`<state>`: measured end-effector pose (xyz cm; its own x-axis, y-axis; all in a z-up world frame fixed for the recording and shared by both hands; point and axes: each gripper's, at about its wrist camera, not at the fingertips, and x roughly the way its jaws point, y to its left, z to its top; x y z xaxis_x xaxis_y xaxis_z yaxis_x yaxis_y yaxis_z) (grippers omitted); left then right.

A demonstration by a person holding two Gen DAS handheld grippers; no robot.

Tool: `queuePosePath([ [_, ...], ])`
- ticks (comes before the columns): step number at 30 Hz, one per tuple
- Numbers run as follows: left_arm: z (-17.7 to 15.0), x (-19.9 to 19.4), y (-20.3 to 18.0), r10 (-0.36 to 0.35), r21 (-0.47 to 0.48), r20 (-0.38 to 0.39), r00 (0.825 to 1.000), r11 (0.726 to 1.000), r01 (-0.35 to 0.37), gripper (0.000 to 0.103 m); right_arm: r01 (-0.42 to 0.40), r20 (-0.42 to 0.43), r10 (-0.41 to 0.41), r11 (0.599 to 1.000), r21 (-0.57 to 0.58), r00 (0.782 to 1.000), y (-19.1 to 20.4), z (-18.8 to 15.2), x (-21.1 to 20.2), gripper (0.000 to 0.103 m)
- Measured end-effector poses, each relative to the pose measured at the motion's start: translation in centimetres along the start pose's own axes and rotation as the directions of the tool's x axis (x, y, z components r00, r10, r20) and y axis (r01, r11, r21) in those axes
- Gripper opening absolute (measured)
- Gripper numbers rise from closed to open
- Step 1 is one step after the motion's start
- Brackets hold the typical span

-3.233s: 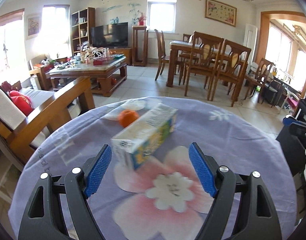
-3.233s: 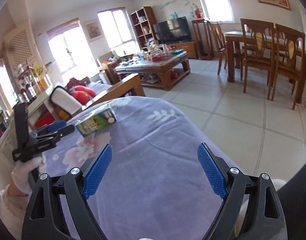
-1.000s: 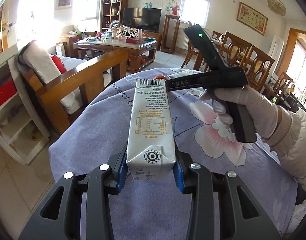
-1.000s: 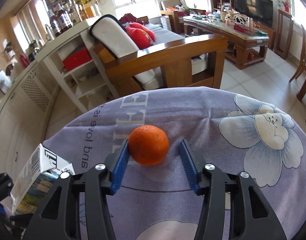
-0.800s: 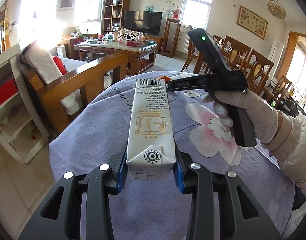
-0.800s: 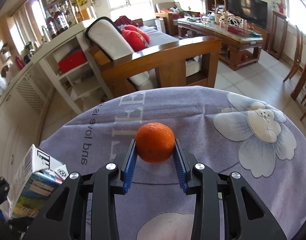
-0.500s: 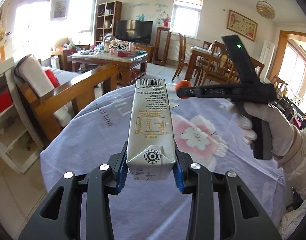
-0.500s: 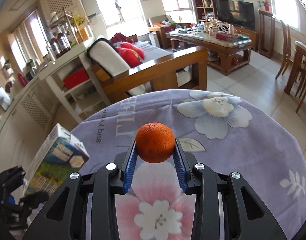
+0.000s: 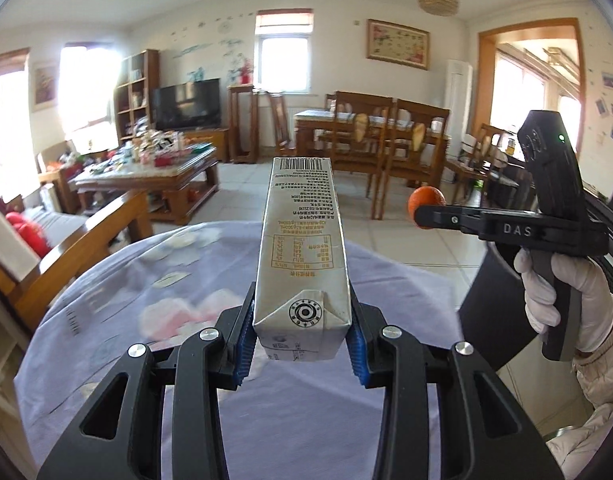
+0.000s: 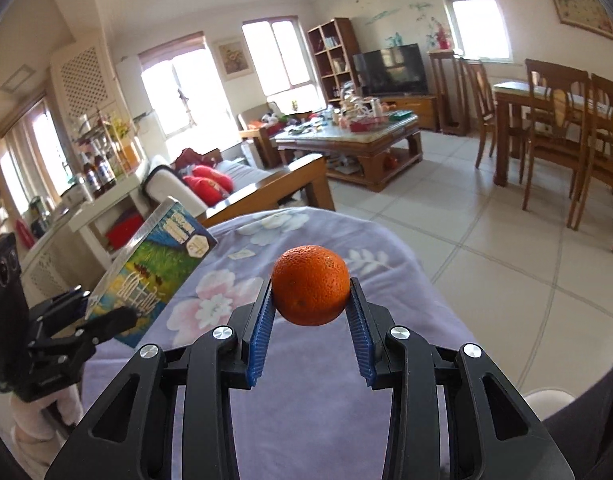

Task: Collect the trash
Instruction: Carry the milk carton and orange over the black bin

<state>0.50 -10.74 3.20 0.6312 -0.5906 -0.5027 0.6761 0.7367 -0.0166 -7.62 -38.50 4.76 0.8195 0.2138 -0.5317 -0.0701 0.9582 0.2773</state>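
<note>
- The carton (image 9: 302,256) is clamped between the blue pads of the left tool (image 9: 302,334), which is closed about partway onto its near end; most of its length juts forward beyond the fingertips, clear above the worktop (image 9: 118,320).
- With so much overhang, the grip is best kept firm and swings kept gentle, since the far end could lever the carton out of the pads.
- The orange (image 10: 310,286) is pinched at its widest part by the right tool (image 10: 310,304), the jaws set narrowly apart on it, and it too is carried off the worktop.
- A round, smooth fruit is judged likely to roll out if the pads are tilted steeply or eased, so the pinch should be kept across the middle.
- No bin can be made out for certain; a dark container (image 9: 494,316) lies just right of the left tool and beneath the right tool, and may be the target.
- Each item should be held over the opening before the jaws are parted, one tool at a time, so that the tools do not collide.
</note>
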Motion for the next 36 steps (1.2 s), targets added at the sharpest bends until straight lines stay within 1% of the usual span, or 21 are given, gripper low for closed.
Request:
queuePosePath([
  [4, 1.1, 1.6, -5.1, -0.063, 0.059, 0.010, 0.998, 0.996, 0.063, 0.038, 0.067, 0.044, -0.070, 0.996, 0.060, 0.997, -5.4, -2.5, -5.8, 0.036],
  [7, 1.6, 3.3, -9.1, -0.116, 0.114, -0.002, 0.993, 0.987, 0.115, 0.038, 0.116, 0.066, -0.125, 0.986, 0.120, 0.990, -9.6, -4.5, -9.7, 0.036],
  [9, 1.8, 4.5, -11.8, -0.161, 0.145, -0.018, 0.987, 0.976, 0.162, 0.038, 0.157, 0.076, -0.171, 0.975, 0.160, 0.982, -12.5, -6.0, -12.3, 0.036],
  [13, 1.6, 6.7, -16.3, -0.237, 0.199, -0.057, 0.970, 0.949, 0.244, 0.038, 0.217, 0.083, -0.243, 0.945, 0.244, 0.966, -17.7, -9.0, -16.5, 0.036],
  [18, 0.9, 9.3, -21.6, -0.324, 0.246, -0.114, 0.939, 0.907, 0.343, 0.038, 0.275, 0.076, -0.317, 0.902, 0.331, 0.946, -23.2, -12.6, -20.8, 0.036],
  [21, 0.2, 10.4, -23.8, -0.365, 0.263, -0.148, 0.919, 0.882, 0.392, 0.038, 0.303, 0.069, -0.351, 0.879, 0.368, 0.934, -25.6, -14.7, -22.6, 0.036],
  [28, -0.5, 13.7, -28.2, -0.414, 0.296, -0.224, 0.882, 0.833, 0.467, 0.038, 0.341, 0.041, -0.396, 0.835, 0.431, 0.917, -30.3, -18.4, -24.6, 0.036],
  [32, -1.1, 15.3, -30.5, -0.429, 0.307, -0.268, 0.863, 0.811, 0.499, 0.038, 0.357, 0.023, -0.410, 0.819, 0.450, 0.912, -31.6, -20.1, -24.8, 0.036],
  [36, -1.3, 16.8, -32.2, -0.432, 0.315, -0.302, 0.850, 0.796, 0.517, 0.038, 0.378, 0.011, -0.430, 0.805, 0.458, 0.903, -31.8, -20.6, -24.1, 0.036],
])
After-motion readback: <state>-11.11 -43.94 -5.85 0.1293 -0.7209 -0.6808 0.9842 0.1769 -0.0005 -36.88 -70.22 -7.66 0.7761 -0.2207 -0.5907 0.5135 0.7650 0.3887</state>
